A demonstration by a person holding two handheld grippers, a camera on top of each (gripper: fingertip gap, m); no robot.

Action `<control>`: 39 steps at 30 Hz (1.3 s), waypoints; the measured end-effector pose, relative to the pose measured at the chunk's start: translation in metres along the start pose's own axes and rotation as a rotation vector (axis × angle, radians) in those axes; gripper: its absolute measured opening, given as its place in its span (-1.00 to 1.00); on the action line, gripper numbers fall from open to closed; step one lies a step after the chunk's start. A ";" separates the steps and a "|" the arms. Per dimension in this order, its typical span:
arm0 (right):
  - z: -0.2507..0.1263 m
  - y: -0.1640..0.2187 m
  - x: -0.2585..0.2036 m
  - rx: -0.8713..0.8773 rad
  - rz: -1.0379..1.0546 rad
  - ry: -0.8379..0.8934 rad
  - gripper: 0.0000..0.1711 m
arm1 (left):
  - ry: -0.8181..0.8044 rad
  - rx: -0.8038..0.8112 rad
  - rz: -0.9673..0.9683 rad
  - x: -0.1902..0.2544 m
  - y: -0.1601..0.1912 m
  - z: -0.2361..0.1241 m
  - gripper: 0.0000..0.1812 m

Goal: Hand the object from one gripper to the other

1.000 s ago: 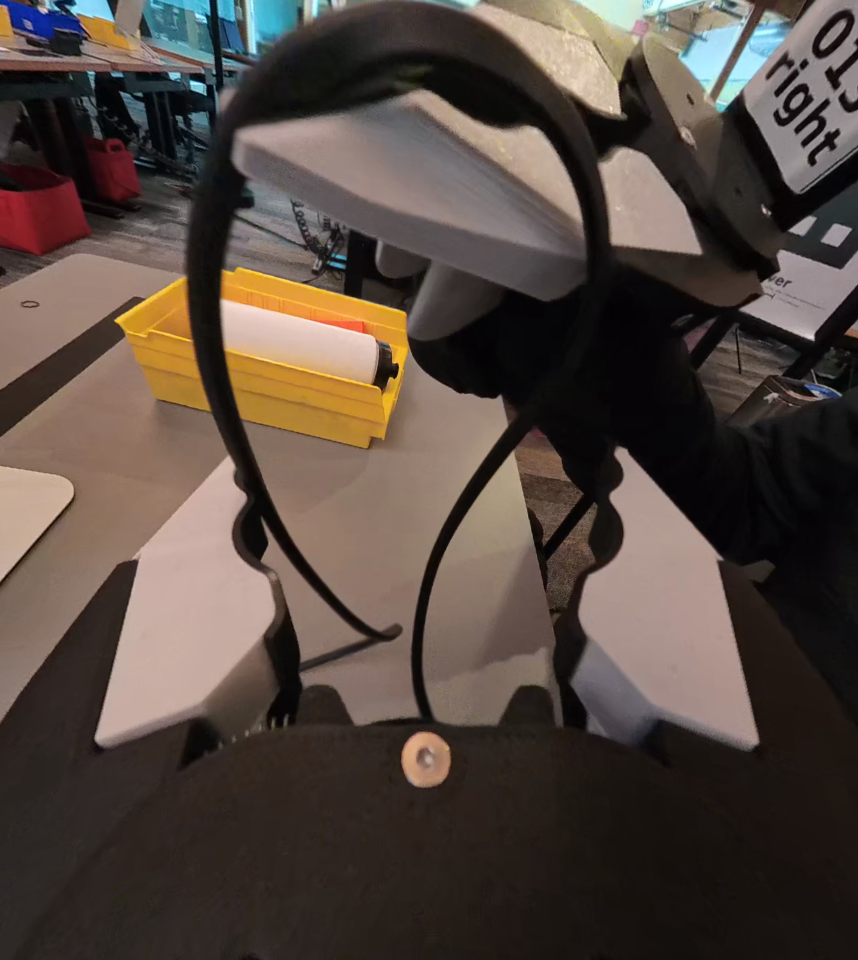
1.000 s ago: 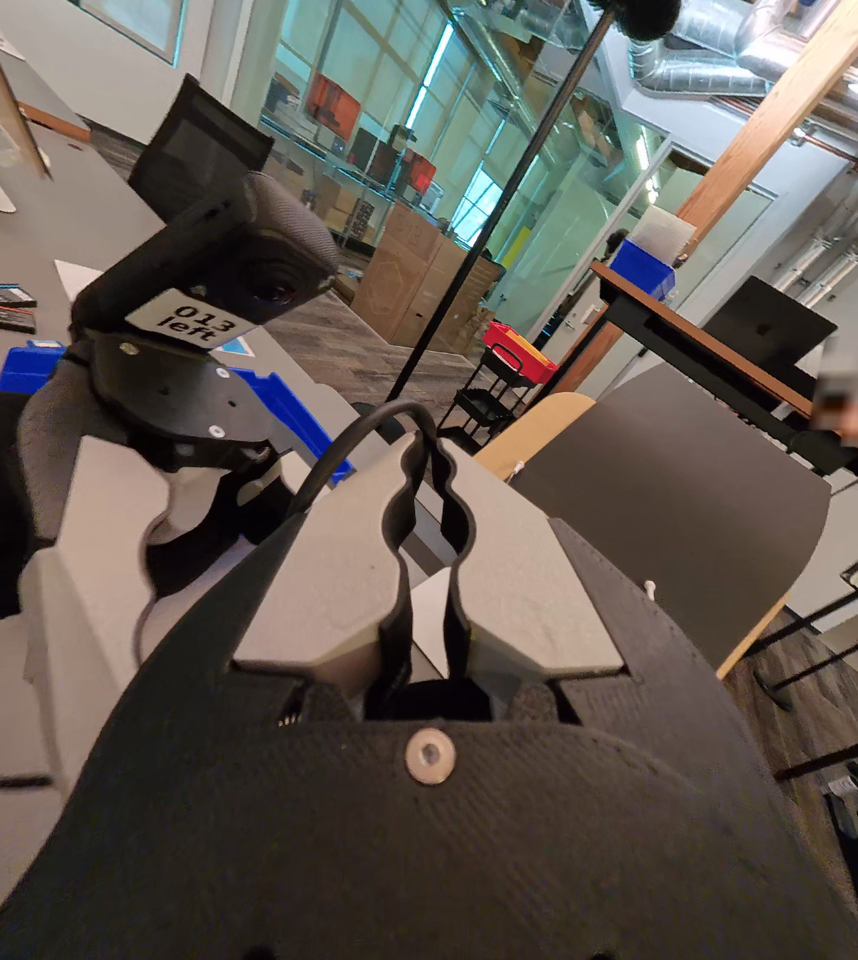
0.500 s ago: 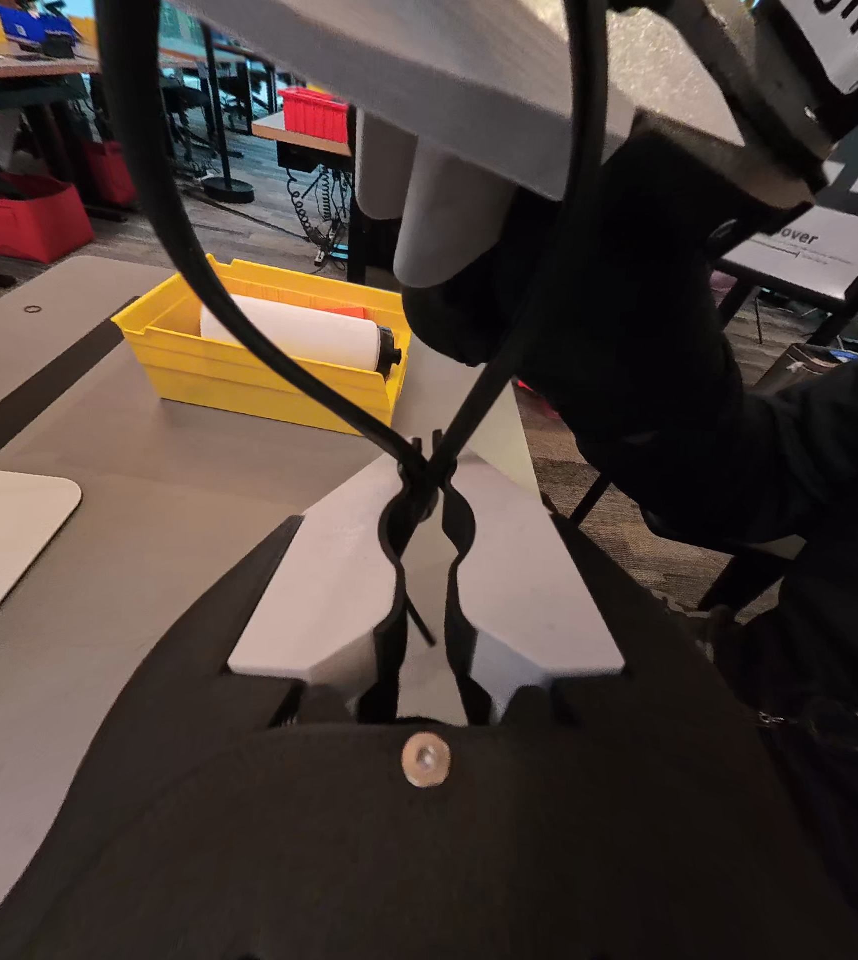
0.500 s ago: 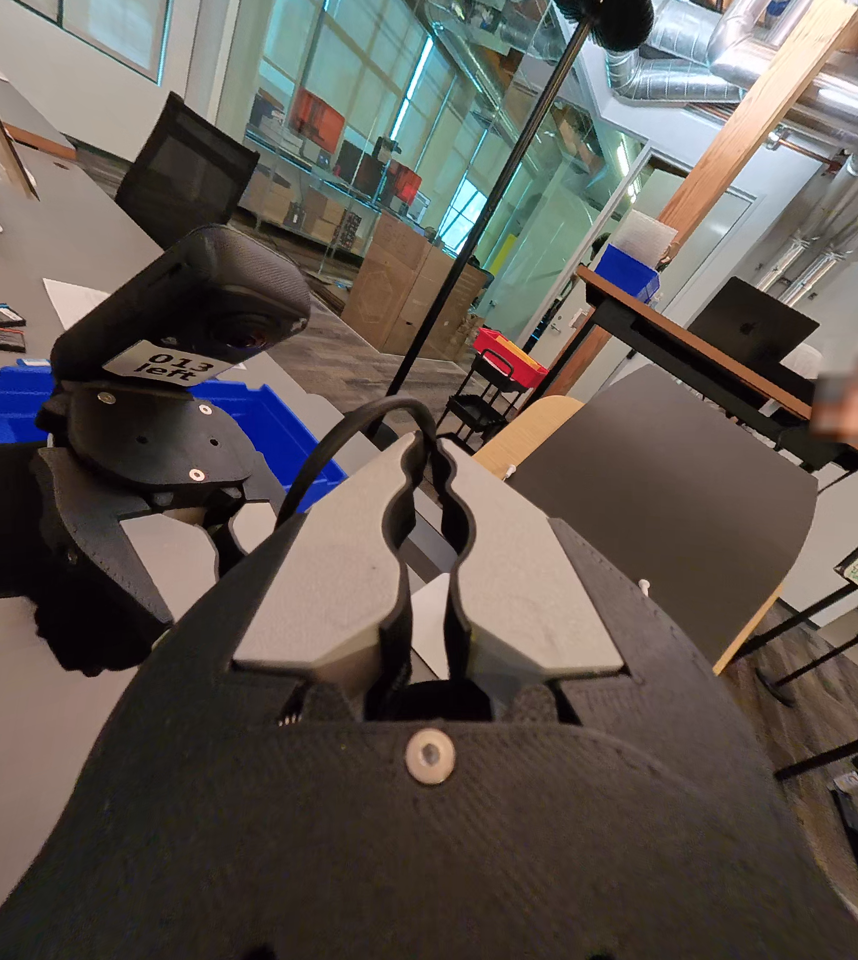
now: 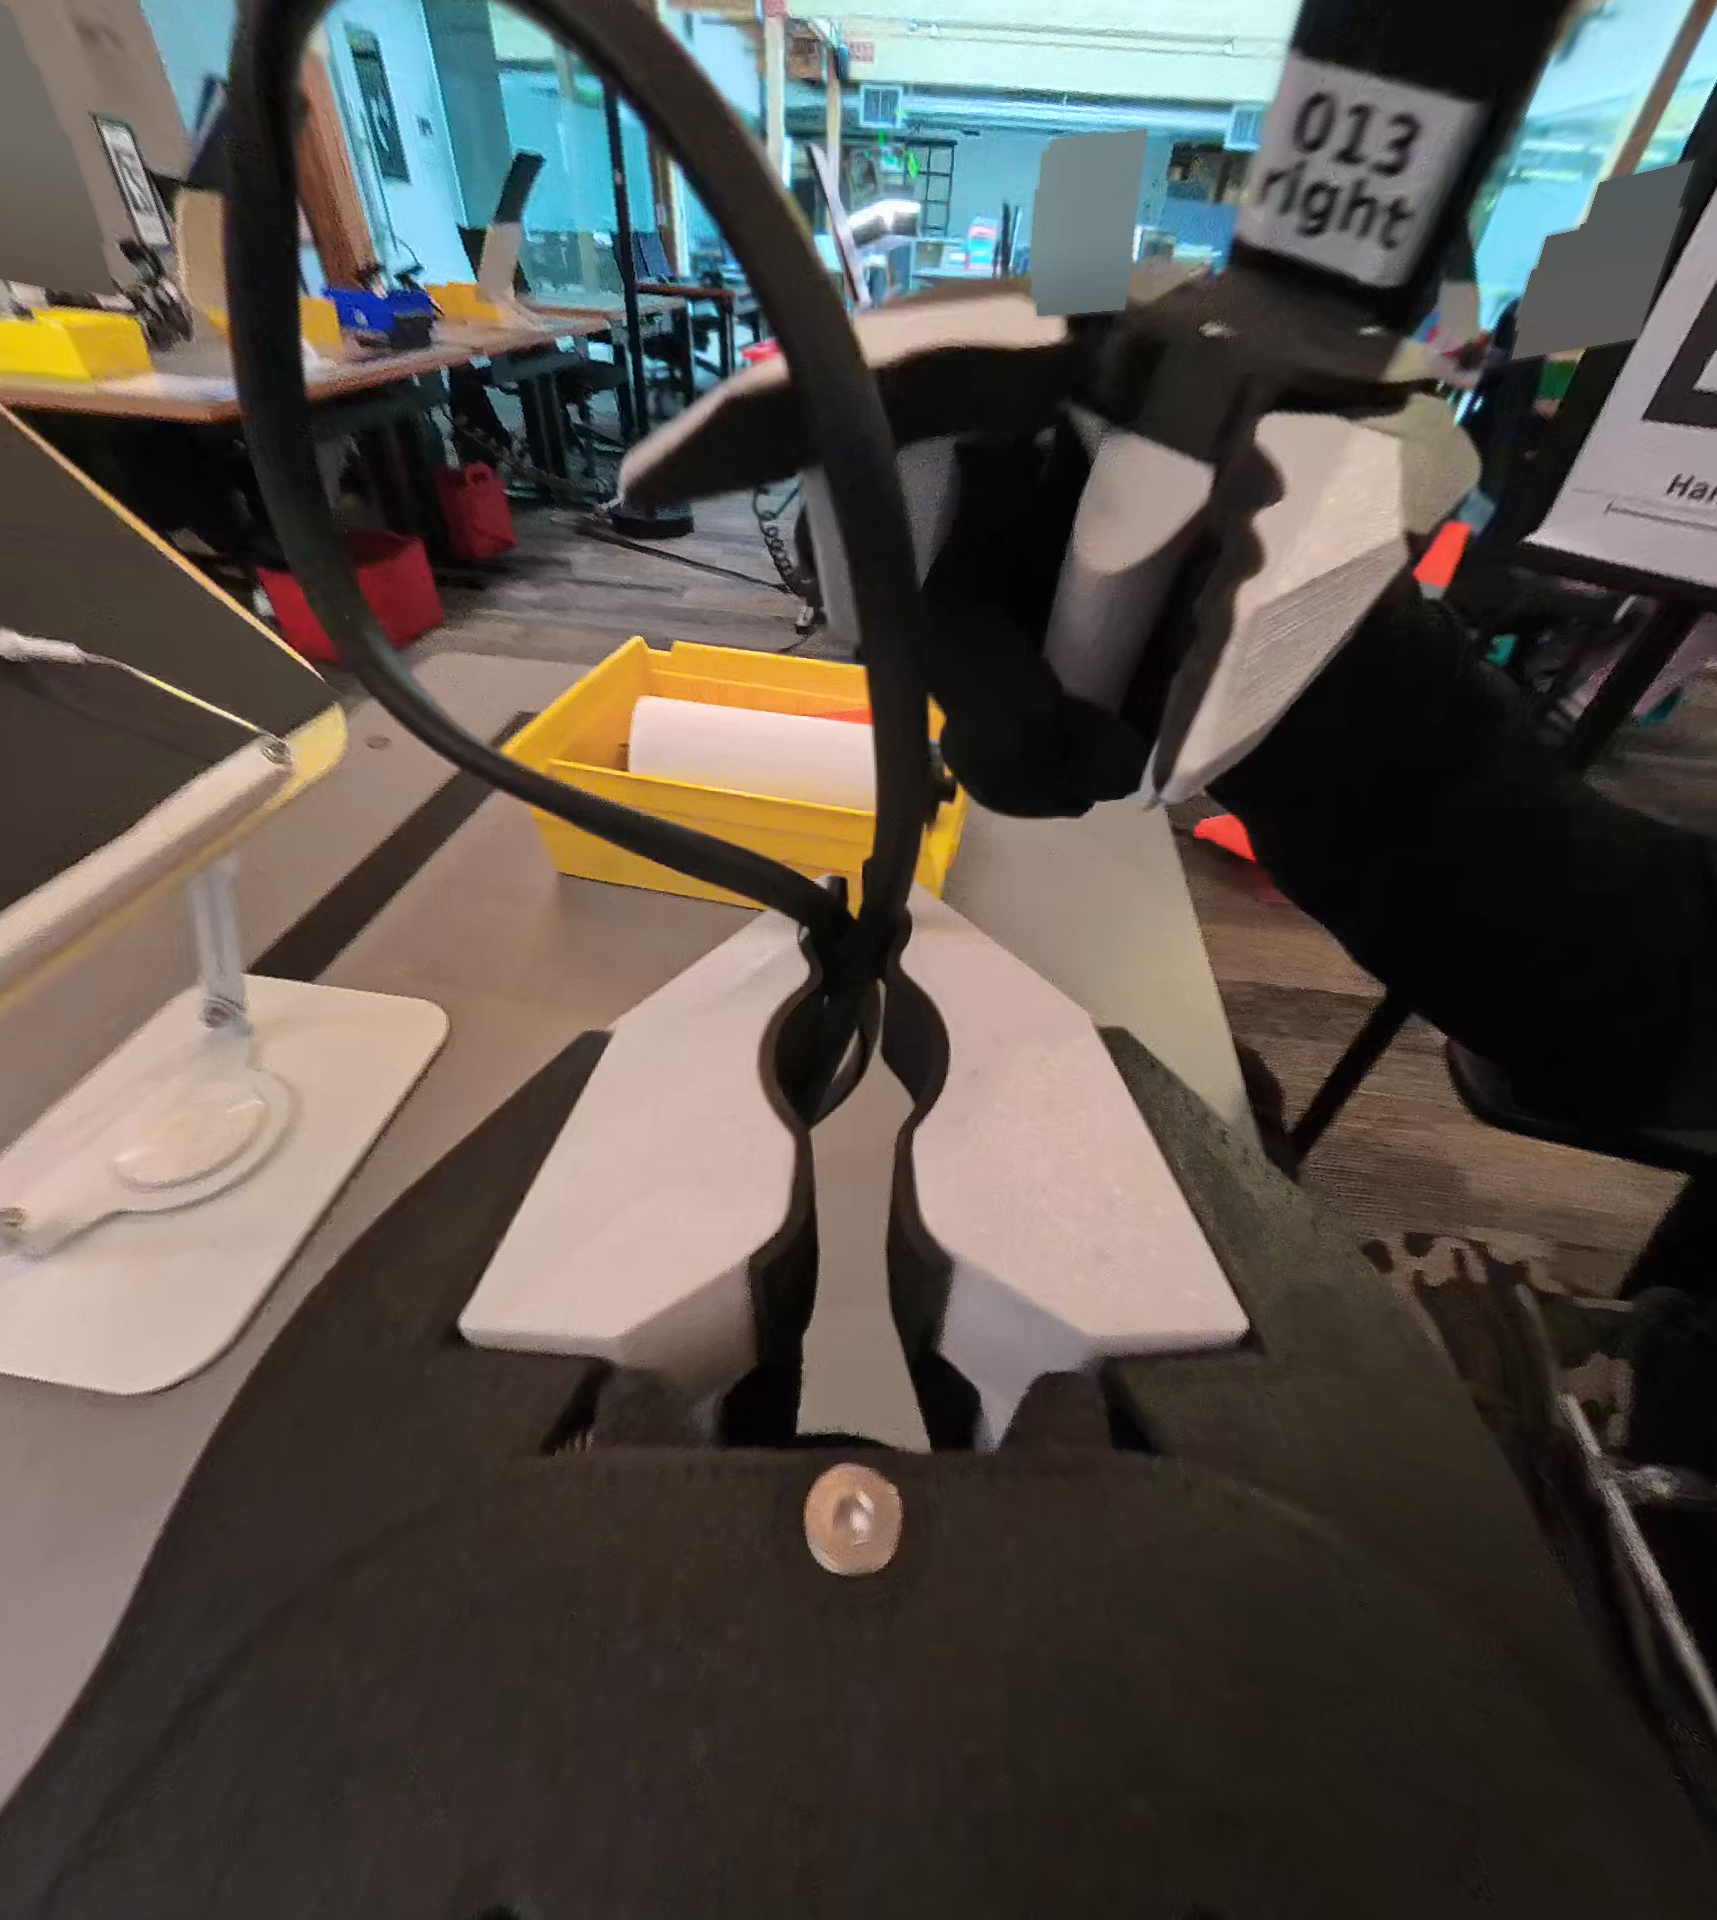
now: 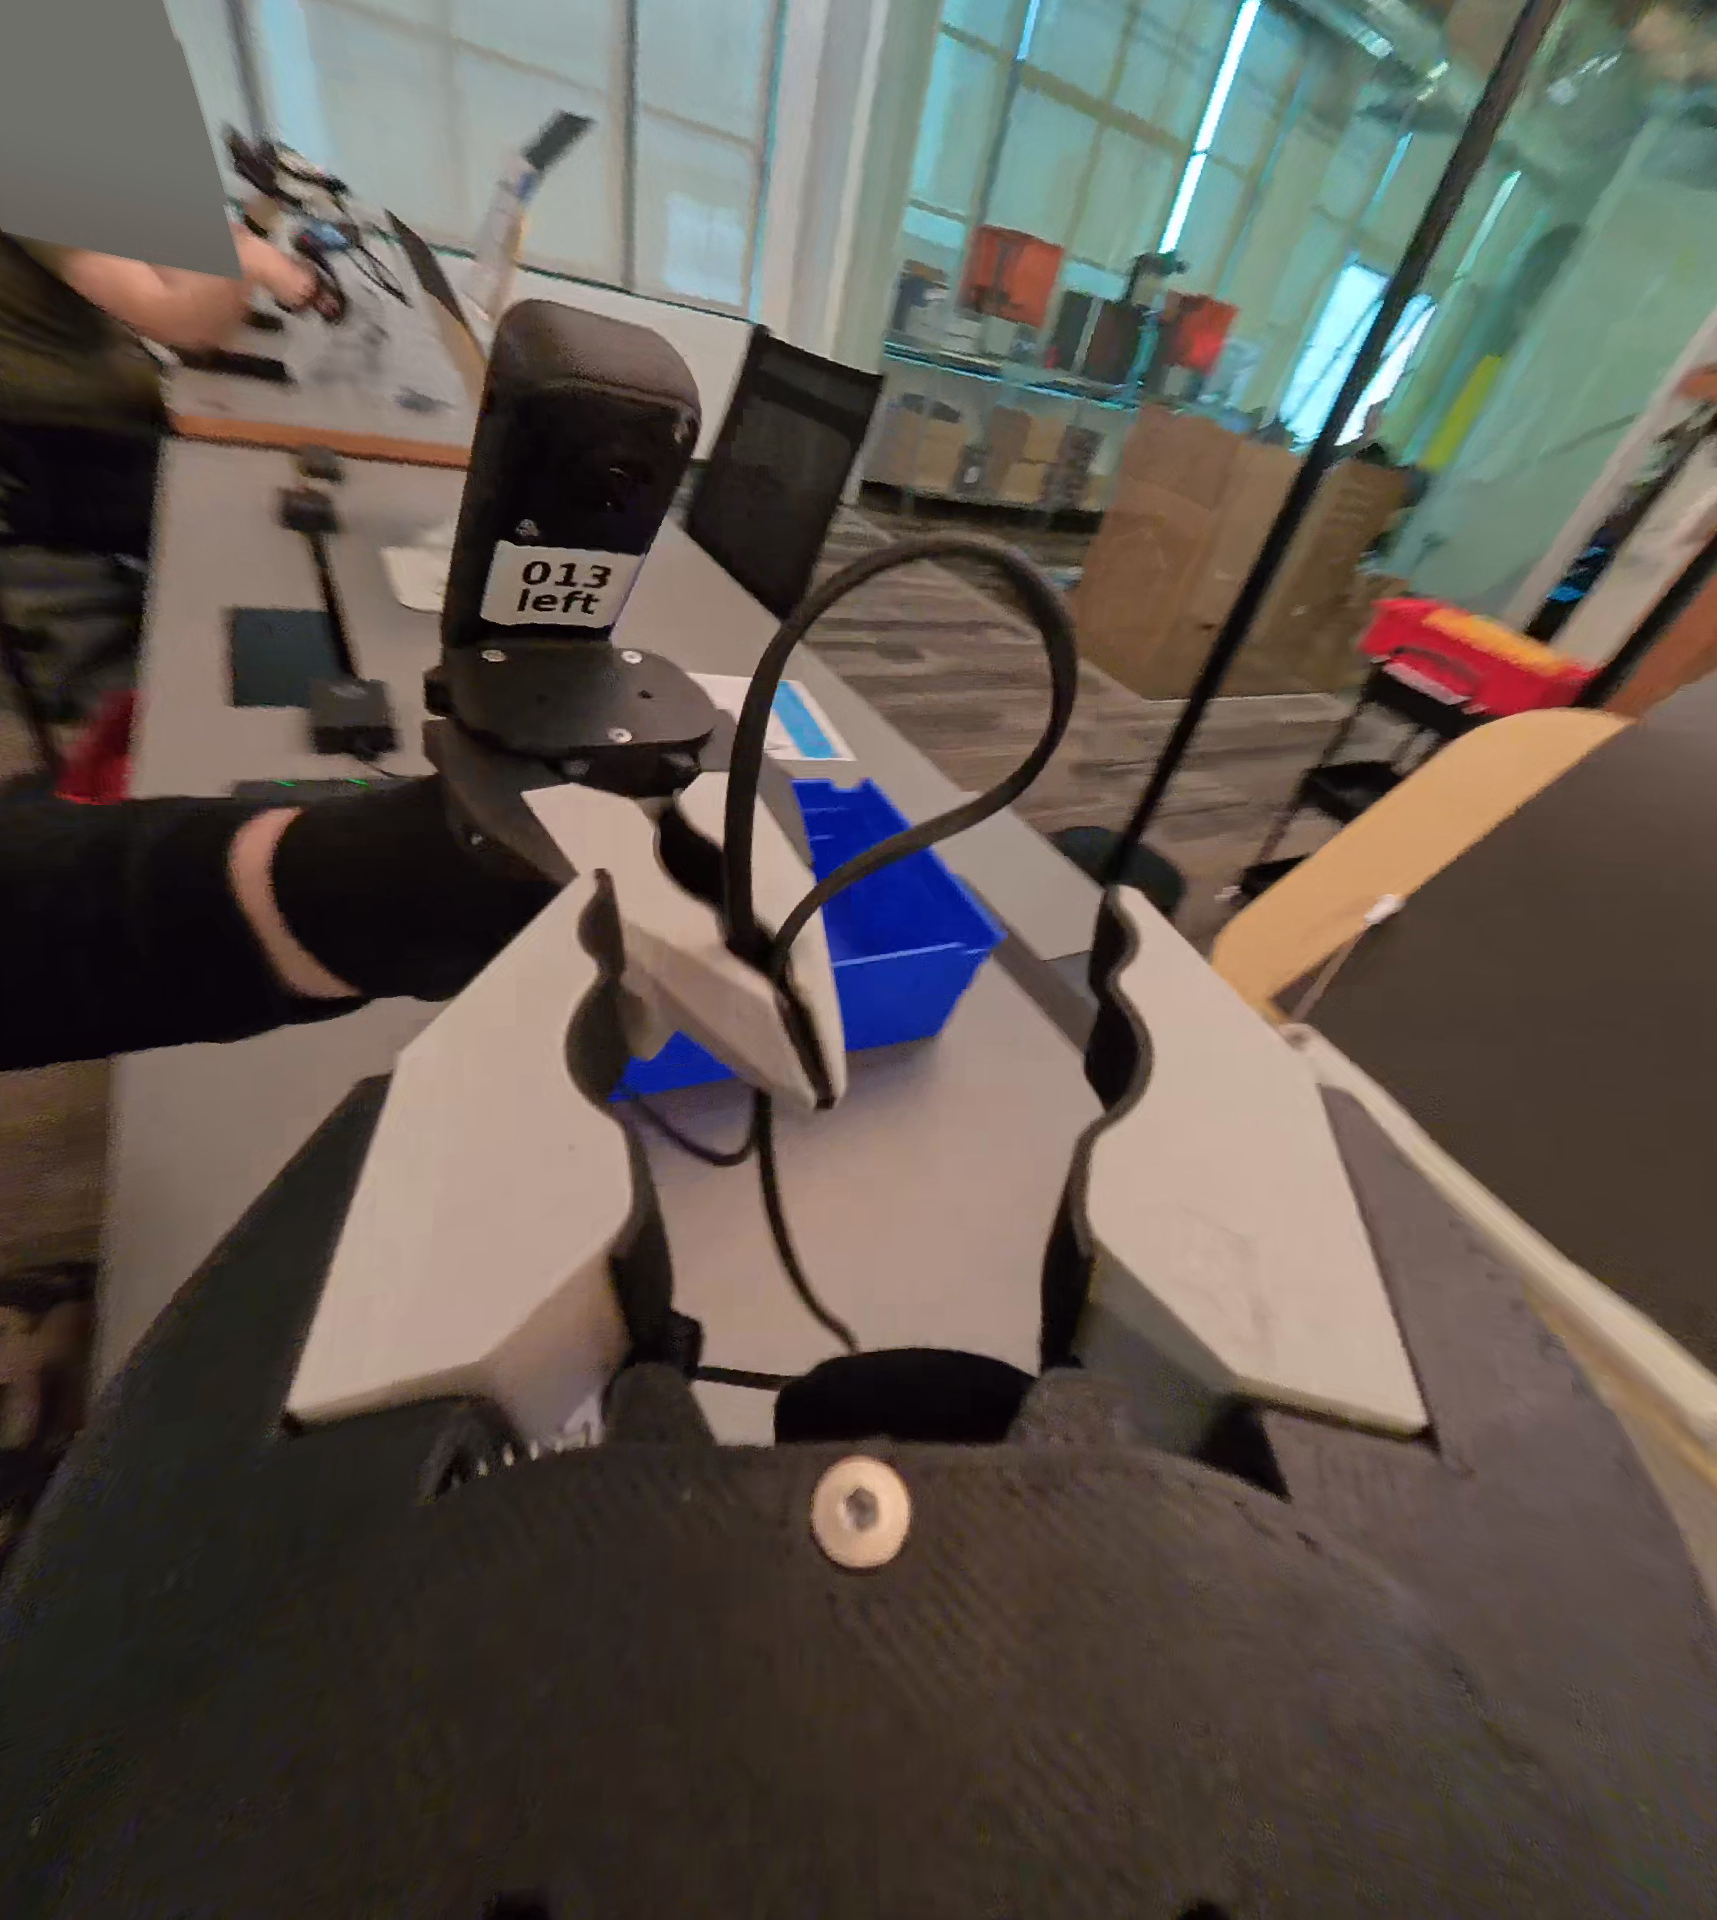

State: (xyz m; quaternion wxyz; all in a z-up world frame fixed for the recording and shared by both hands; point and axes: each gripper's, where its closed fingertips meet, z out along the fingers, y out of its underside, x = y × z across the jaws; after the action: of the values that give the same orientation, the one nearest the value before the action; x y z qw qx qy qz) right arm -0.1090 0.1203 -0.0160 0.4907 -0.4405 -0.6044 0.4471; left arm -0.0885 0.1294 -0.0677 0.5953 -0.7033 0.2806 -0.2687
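A thin black hoop-shaped band [image 5: 334, 613] stands up from my left gripper [image 5: 859, 935], which is shut on the band's two crossed ends. My right gripper [image 5: 895, 634] shows beyond it in a black-gloved hand, jaws apart, touching nothing. In the right wrist view my right gripper [image 6: 854, 904] is open and empty. There the left gripper [image 6: 802, 1081] sits between my right fingers [image 6: 480, 1143], pinching the band [image 6: 1051, 644], whose loop rises above it.
A yellow bin [image 5: 729, 831] with a white roll [image 5: 750, 748] sits on the grey table [image 5: 521, 966] ahead. A tilted board on a clear stand with a white base [image 5: 158, 1195] is at the left. A blue bin [image 6: 895, 935] and a chair [image 6: 1560, 935] show in the right wrist view. One gripper's finger ends stand about 5 cm off the other's.
My left gripper has closed on the band's ends. My right gripper, shut on the band before, has opened and let go. The band now rests only in the left gripper.
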 end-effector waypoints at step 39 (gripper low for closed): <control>-0.010 0.082 -0.038 -0.394 -0.650 -0.154 0.07 | 0.170 -0.563 0.083 0.044 0.061 -0.018 -1.00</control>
State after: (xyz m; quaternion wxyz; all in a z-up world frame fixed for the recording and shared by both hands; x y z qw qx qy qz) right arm -0.0861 0.1022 -0.1018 0.4659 -0.2768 -0.8219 0.1755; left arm -0.0752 0.0779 -0.1235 0.3619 -0.8036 0.4215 -0.2135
